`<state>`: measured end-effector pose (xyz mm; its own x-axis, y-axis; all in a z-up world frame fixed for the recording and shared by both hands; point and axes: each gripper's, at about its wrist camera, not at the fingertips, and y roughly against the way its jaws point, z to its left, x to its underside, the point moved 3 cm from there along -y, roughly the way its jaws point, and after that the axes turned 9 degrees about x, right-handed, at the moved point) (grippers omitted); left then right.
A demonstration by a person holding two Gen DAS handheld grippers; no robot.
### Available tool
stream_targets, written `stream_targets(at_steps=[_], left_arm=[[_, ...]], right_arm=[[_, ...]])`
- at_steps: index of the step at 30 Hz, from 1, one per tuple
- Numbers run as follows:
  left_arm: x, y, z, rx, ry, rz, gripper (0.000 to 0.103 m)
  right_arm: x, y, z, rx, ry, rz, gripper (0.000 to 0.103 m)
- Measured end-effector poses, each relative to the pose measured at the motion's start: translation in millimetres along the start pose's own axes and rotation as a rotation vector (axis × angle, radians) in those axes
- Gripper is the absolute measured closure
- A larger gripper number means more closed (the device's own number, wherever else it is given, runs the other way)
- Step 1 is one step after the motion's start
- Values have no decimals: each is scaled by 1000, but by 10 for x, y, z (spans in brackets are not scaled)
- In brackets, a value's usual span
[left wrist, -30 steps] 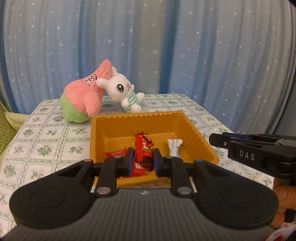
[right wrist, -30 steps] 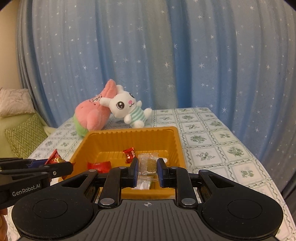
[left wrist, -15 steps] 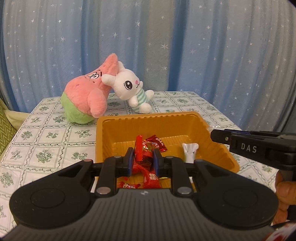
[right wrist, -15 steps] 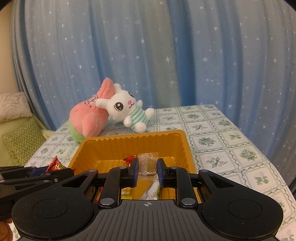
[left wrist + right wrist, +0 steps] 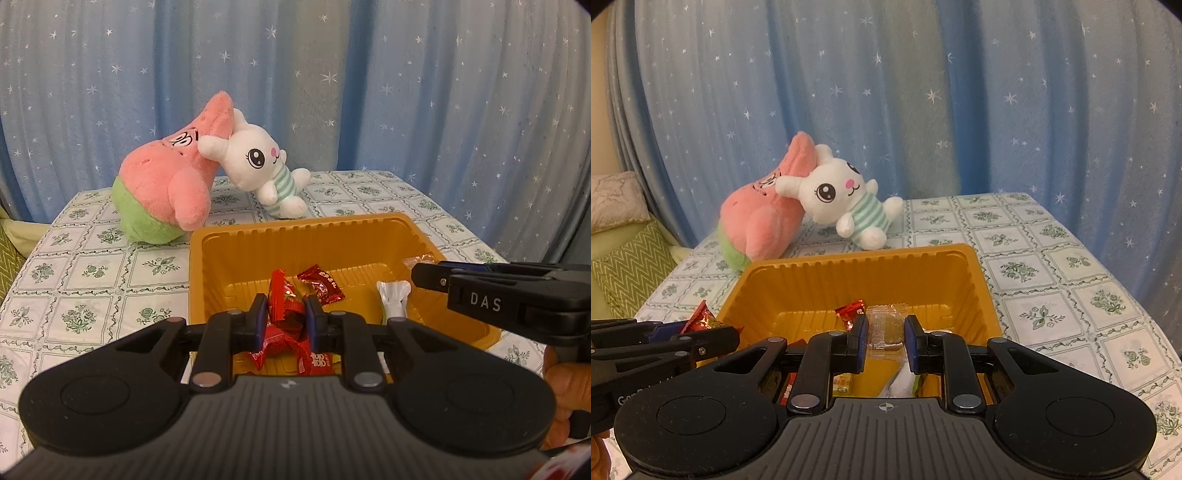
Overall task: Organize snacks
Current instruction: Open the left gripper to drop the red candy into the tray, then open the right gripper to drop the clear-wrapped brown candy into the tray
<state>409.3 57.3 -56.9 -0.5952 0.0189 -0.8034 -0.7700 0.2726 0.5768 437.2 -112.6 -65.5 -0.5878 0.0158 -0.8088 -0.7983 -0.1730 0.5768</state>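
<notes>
Left tongs [image 5: 283, 317]: closed on a red candy [image 5: 282, 295], held above the tray. Right tongs [image 5: 885, 332]: closed on a clear packet [image 5: 886, 326], held over the tray's near right part. Table [image 5: 1052, 280]: covered by a floral cloth. Orange tray [image 5: 369, 225]: sits on the table near the front edge. Behind it, a pink plush [image 5: 166, 192] and a white rabbit [image 5: 258, 173] lean together. Inside the tray: loose red candies [image 5: 320, 283] and a white wrapper [image 5: 393, 295].

Left tool [image 5: 283, 317] and right tool [image 5: 885, 338] each clamped, side by side.
</notes>
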Motion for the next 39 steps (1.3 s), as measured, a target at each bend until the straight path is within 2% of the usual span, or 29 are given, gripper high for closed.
stream_targets(at_steps=[13, 14, 16, 39], left_arm=[[12, -63, -4, -11, -9, 0, 83], [18, -64, 12, -22, -5, -3, 81], [29, -67, 52, -35, 2, 0, 64], [60, -24, 153, -49, 17, 12, 64]], right_arm=[[9, -15, -10, -2, -11, 7, 82], [8, -10, -6, -2, -12, 6, 82], [9, -3, -3, -5, -13, 6, 82], [5, 6, 52, -23, -35, 3, 81]])
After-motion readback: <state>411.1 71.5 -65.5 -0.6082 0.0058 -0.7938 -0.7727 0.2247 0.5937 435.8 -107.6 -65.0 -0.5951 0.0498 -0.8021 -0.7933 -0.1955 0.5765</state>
